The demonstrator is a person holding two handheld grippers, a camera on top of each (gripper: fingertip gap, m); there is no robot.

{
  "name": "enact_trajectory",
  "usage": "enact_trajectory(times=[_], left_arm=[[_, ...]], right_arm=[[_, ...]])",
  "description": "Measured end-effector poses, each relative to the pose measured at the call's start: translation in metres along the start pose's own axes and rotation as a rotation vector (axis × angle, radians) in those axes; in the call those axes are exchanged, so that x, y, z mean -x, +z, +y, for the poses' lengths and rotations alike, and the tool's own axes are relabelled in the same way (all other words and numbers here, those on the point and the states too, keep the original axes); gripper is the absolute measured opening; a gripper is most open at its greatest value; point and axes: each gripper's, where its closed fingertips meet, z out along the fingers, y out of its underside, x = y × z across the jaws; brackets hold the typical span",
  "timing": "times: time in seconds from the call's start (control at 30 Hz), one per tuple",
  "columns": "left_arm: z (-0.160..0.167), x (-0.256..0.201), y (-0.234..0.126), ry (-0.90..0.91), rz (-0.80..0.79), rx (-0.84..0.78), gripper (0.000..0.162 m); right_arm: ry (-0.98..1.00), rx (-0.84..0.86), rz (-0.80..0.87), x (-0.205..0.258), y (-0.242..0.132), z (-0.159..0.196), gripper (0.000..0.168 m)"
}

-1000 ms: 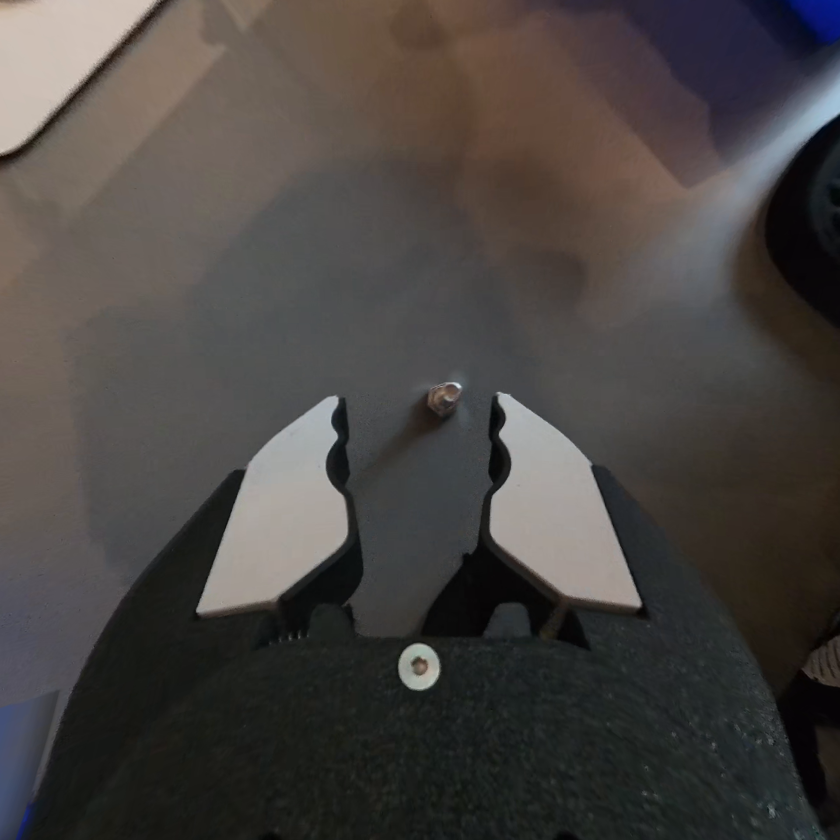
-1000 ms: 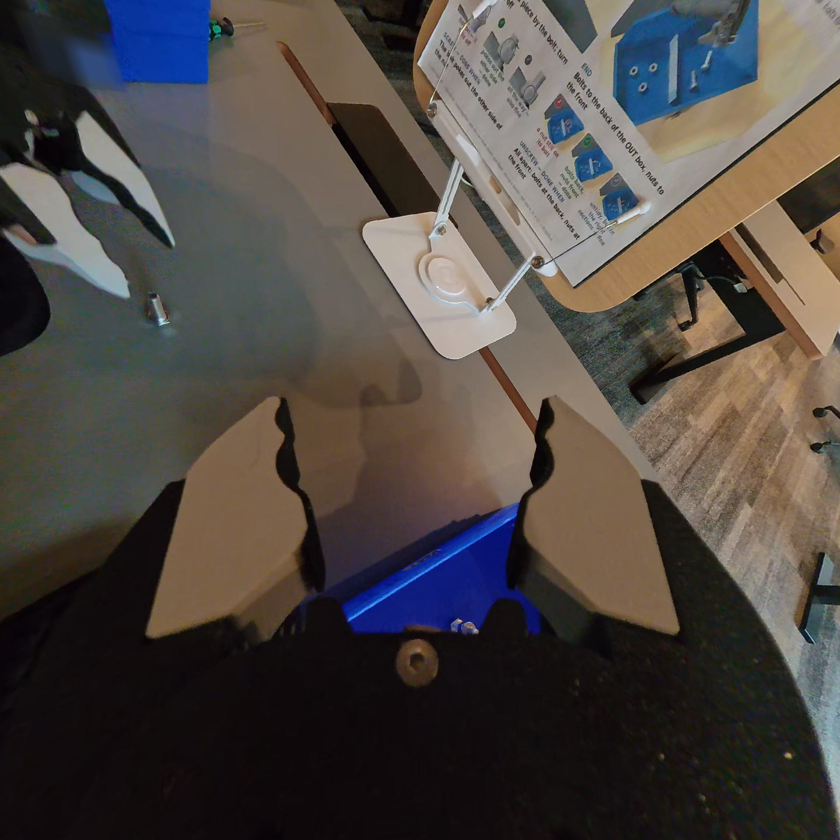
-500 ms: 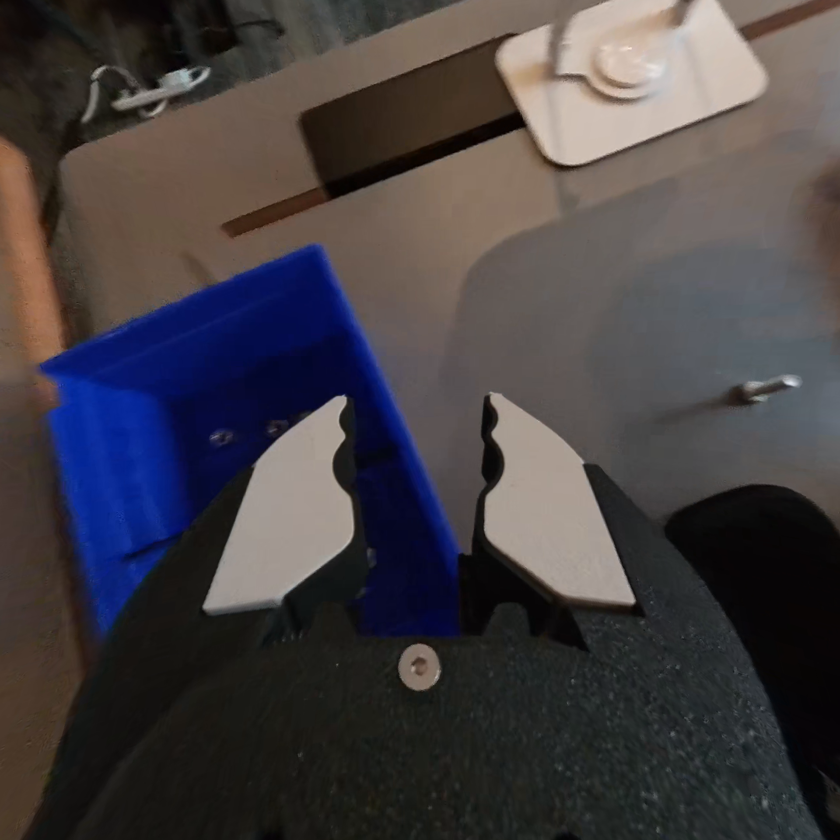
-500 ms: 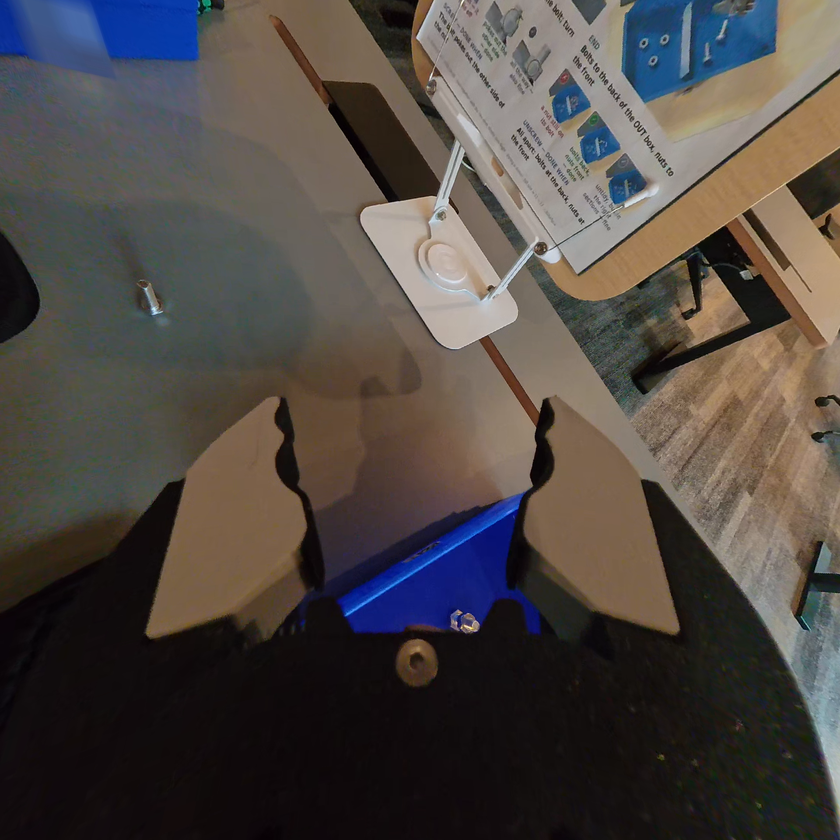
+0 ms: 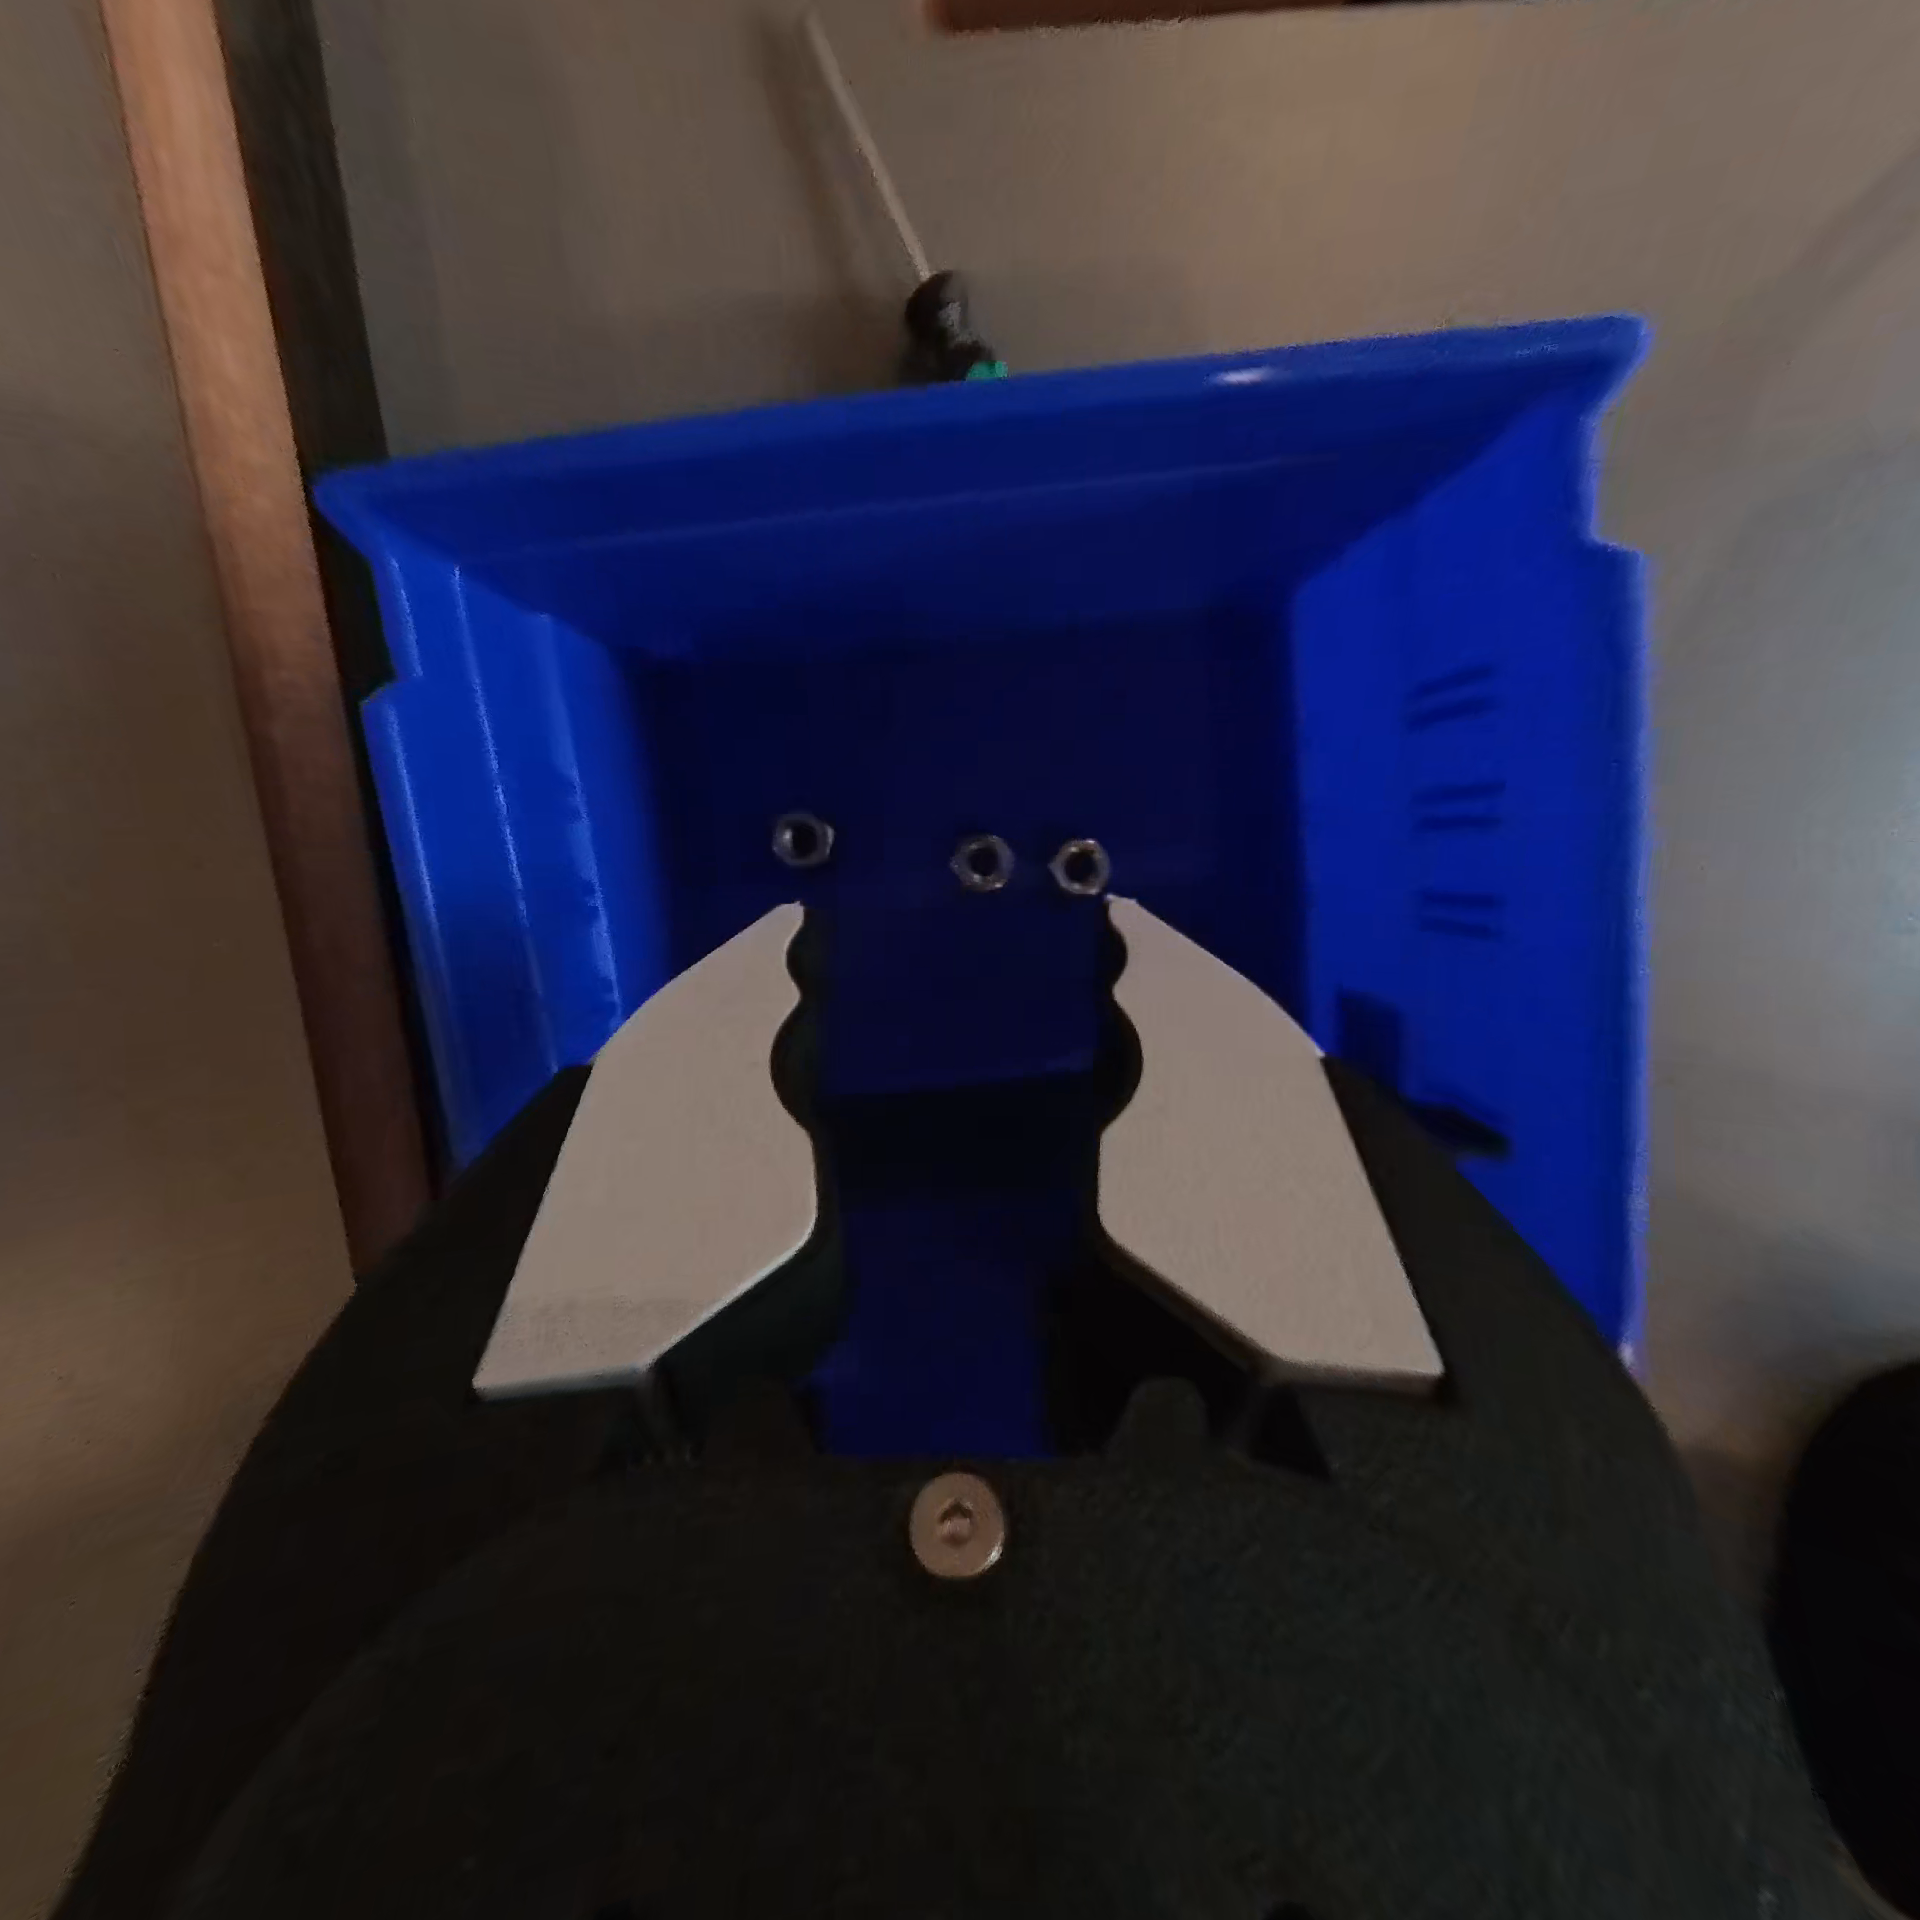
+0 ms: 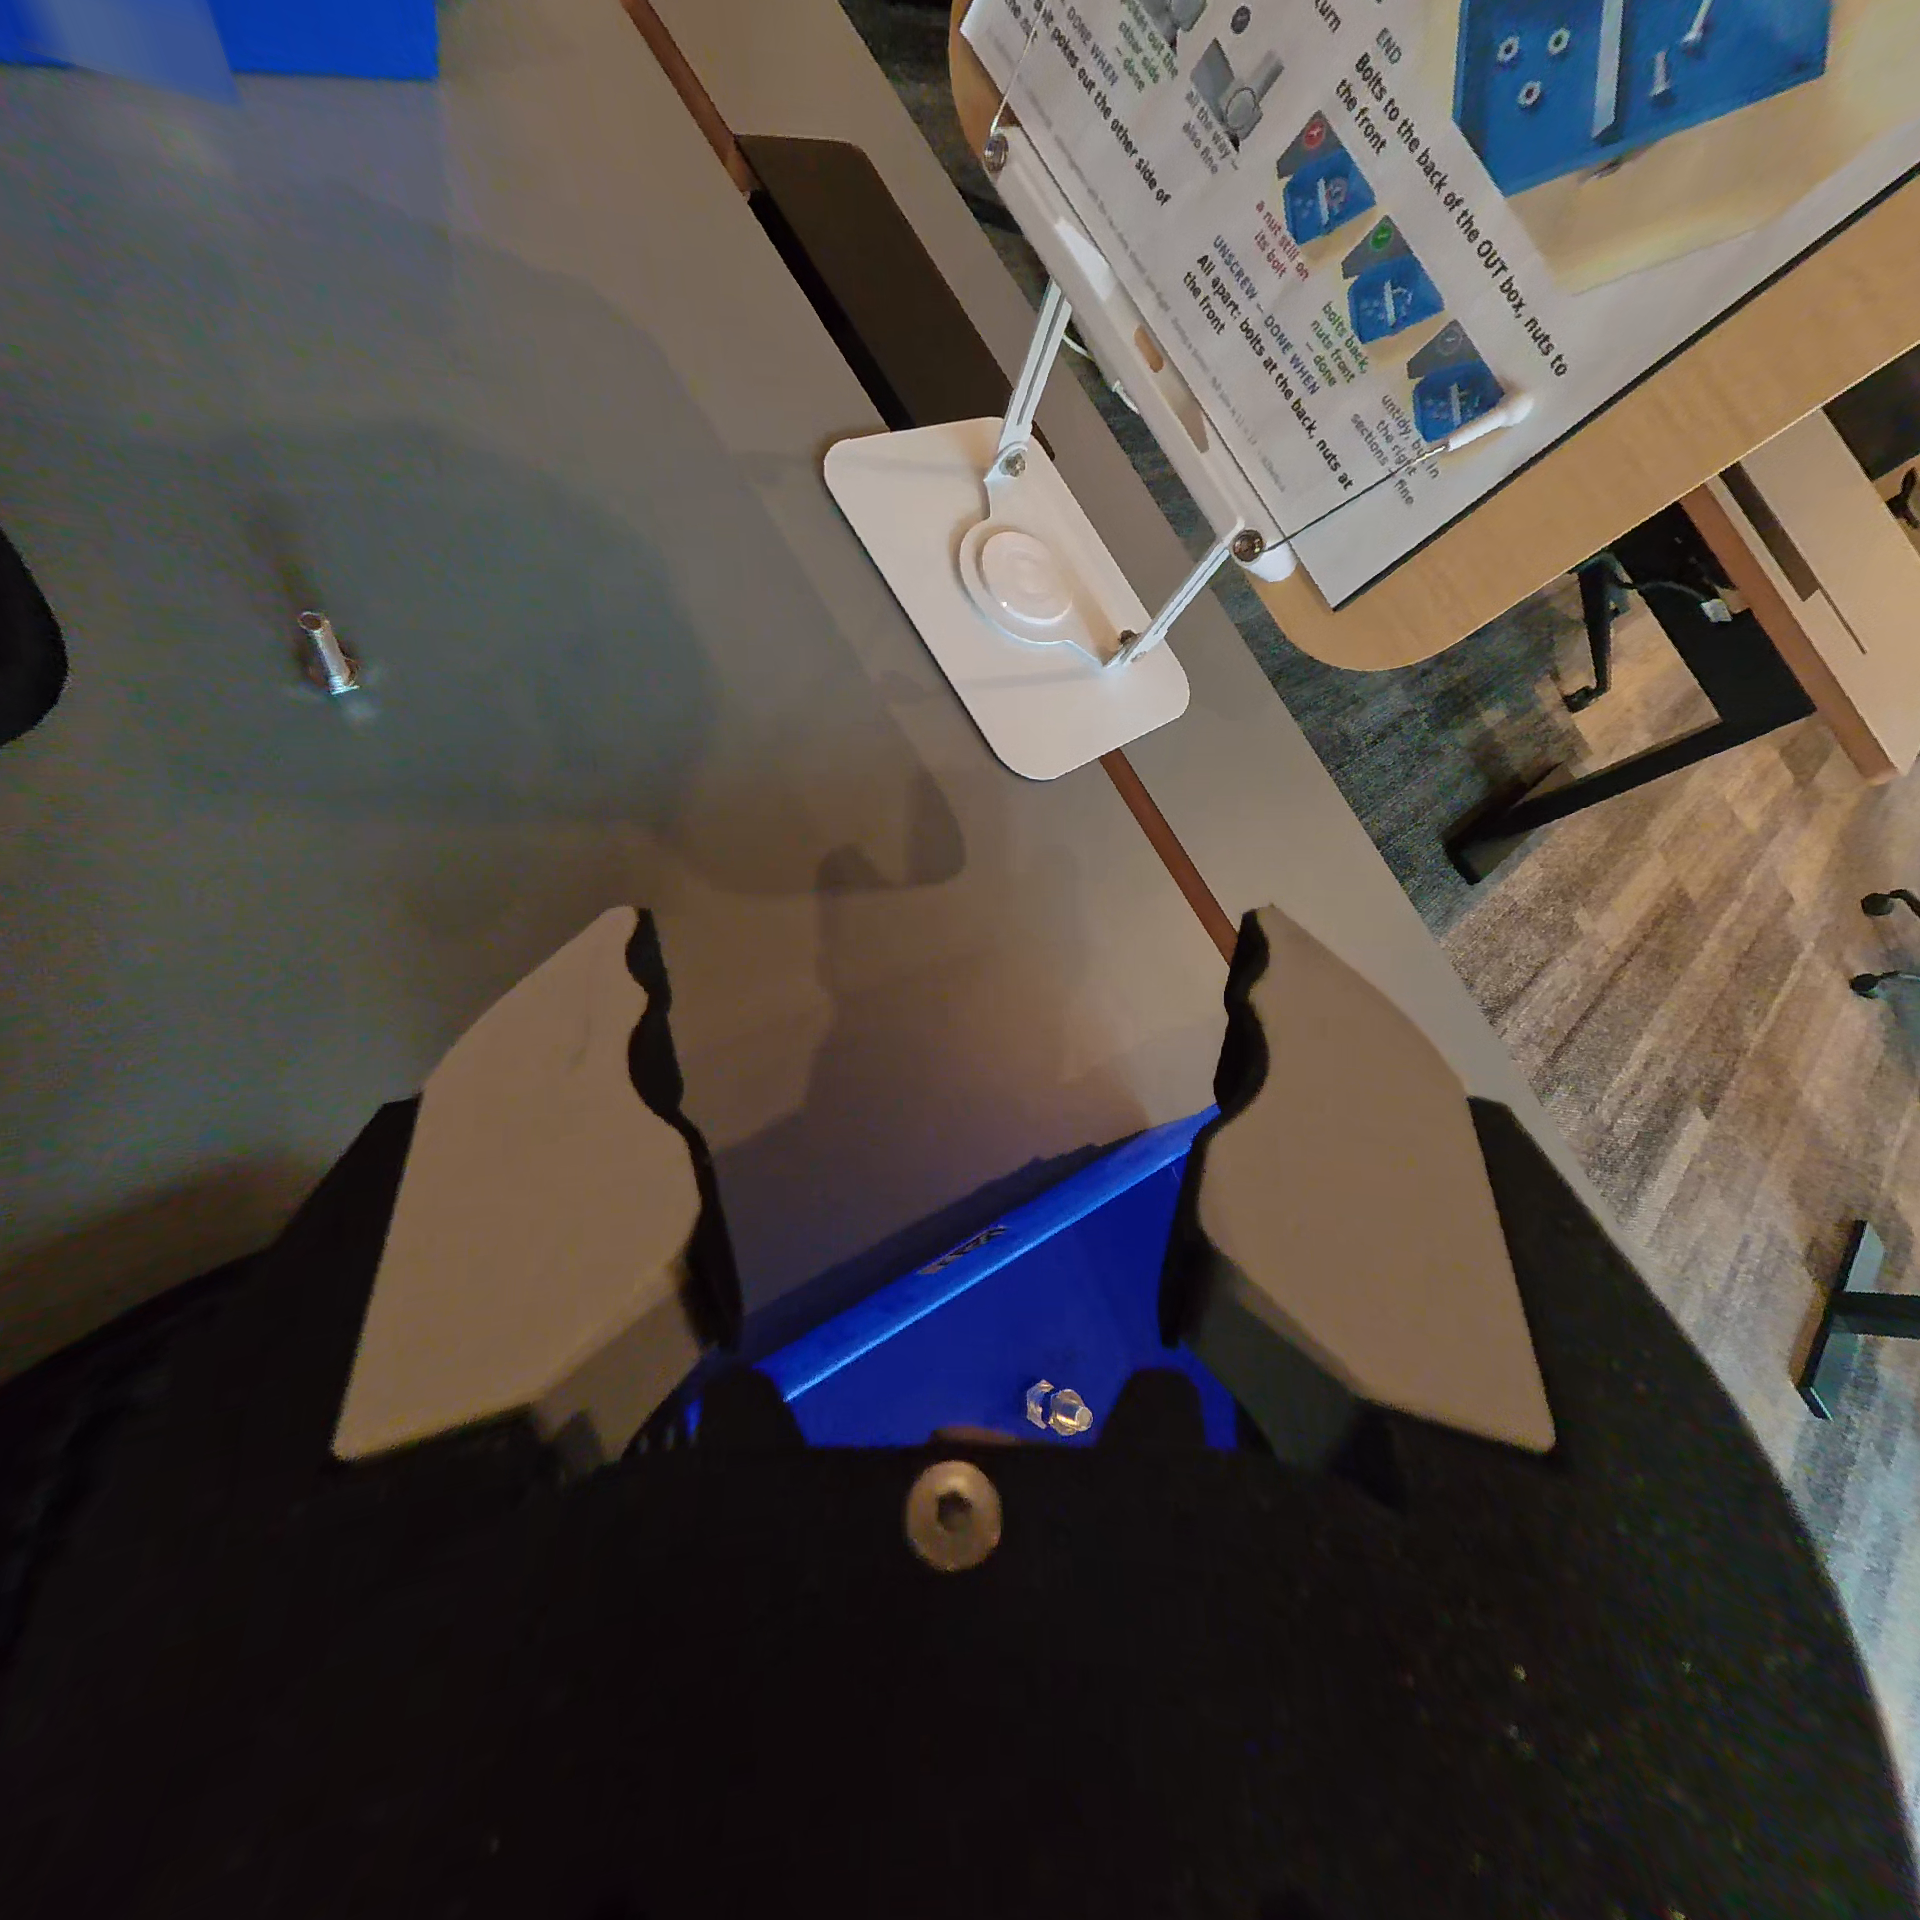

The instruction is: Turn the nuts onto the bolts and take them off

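The left gripper is hanging over a blue bin with its jaws parted and nothing between them. Three nuts are lying in a row on the bin floor, just past the fingertips. A screwdriver with a black handle is lying on the table beyond the bin's far wall. The right gripper is also gaping wide and empty above a second blue bin, where one small bolt is showing near the gripper body. One more bolt is lying alone on the grey tabletop, well apart from both bins. A white stand is holding one printed instruction sheet at the table's edge, and grey carpet is showing beyond.
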Motion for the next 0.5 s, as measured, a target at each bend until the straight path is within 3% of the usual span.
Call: enact_trajectory(times=[0.5], left_arm=[[0.014,0.038,0.062,-0.217,-0.109,0.181,0.050]], right_arm=[[0.017,0.010,0.005,-0.005,0.001,0.007,0.103]])
